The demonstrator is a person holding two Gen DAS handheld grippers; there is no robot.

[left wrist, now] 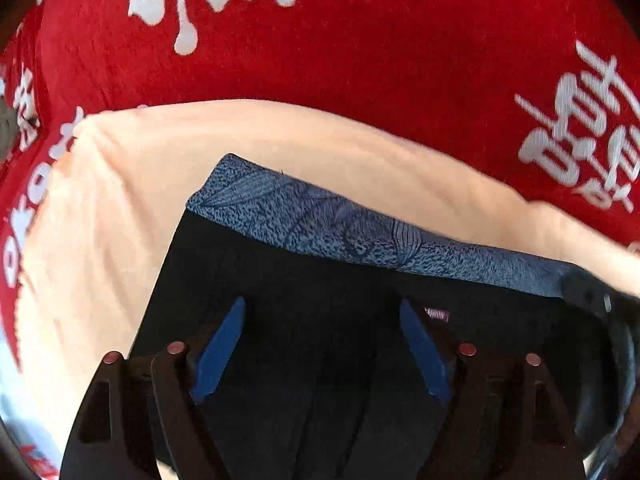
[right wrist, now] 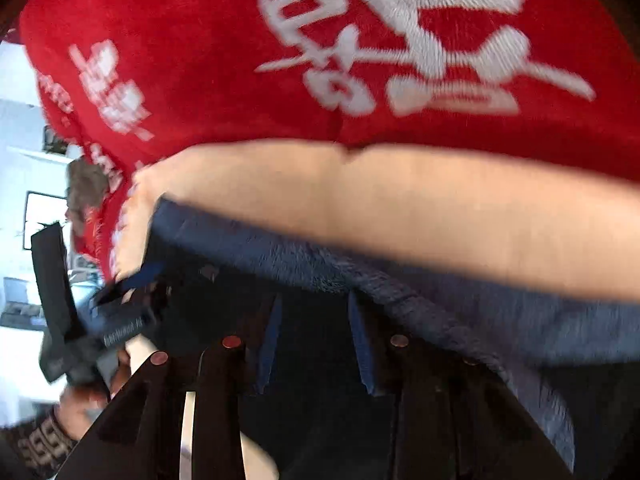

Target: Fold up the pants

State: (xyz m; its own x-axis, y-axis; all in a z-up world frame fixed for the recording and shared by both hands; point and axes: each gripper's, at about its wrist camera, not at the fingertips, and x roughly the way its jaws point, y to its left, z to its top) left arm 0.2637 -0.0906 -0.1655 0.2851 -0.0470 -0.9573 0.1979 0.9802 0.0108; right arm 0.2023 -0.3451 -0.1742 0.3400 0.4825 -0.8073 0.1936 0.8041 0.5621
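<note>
Dark pants [left wrist: 328, 288] with a blue patterned waistband [left wrist: 320, 216] lie on a cream cloth [left wrist: 120, 208]. My left gripper [left wrist: 322, 320] is open just above the dark fabric below the waistband, its blue pads [left wrist: 224, 344] spread wide. In the right wrist view the same pants [right wrist: 312, 360] and waistband [right wrist: 304, 264] fill the lower frame. My right gripper [right wrist: 316, 320] hovers at the waistband with its pads [right wrist: 360, 344] apart, holding nothing I can see. The left gripper [right wrist: 120, 300] shows at the left edge there.
A red blanket with white characters [left wrist: 360, 60] lies under and beyond the cream cloth [right wrist: 400, 208]. A bright room with shelves [right wrist: 24, 160] shows at the far left of the right wrist view. A patterned sleeve [right wrist: 44, 444] is at the lower left.
</note>
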